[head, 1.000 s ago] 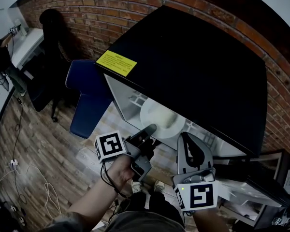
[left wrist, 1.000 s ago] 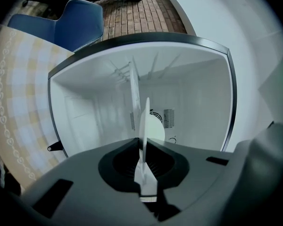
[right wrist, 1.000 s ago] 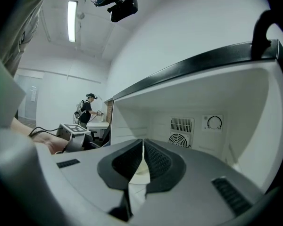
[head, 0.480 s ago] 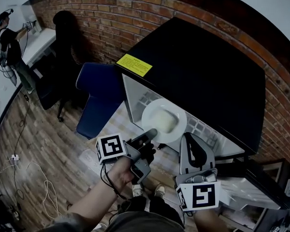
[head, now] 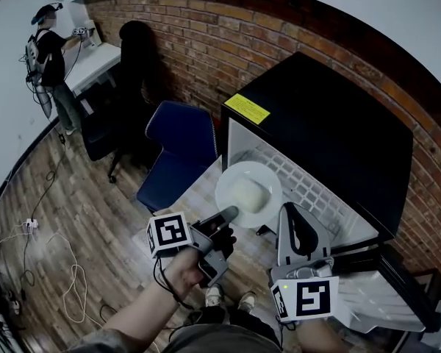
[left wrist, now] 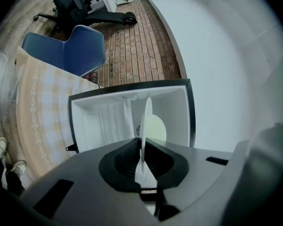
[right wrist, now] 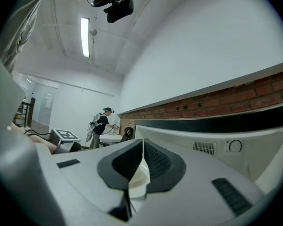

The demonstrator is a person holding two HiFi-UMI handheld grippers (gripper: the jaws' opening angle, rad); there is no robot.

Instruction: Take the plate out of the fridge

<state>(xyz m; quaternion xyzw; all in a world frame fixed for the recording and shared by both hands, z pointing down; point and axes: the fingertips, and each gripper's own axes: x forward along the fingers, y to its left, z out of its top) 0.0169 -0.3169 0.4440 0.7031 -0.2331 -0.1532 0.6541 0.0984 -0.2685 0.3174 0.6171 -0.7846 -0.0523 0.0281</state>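
A white plate (head: 248, 194) with a pale lump of food on it hangs in front of the open black fridge (head: 338, 123), outside its white inside. My left gripper (head: 226, 215) is shut on the plate's near rim. In the left gripper view the plate (left wrist: 146, 119) stands edge-on between the pads, with the fridge's open compartment (left wrist: 104, 119) behind it. Just right of the plate, my right gripper (head: 294, 223) is shut and holds nothing; its view shows the jaws (right wrist: 142, 147) pressed together in front of the fridge door's white inner side (right wrist: 217, 145).
The fridge door (head: 386, 285) stands open at the lower right. A blue chair (head: 180, 149) is left of the fridge, a black office chair (head: 125, 87) behind it. A person (head: 48, 50) stands at a white desk far left. Cables (head: 51, 271) lie on the wooden floor.
The plate has come out of the fridge's opening and now hangs in front of it, still in my left gripper. The view has pulled back and the right gripper stays beside it.
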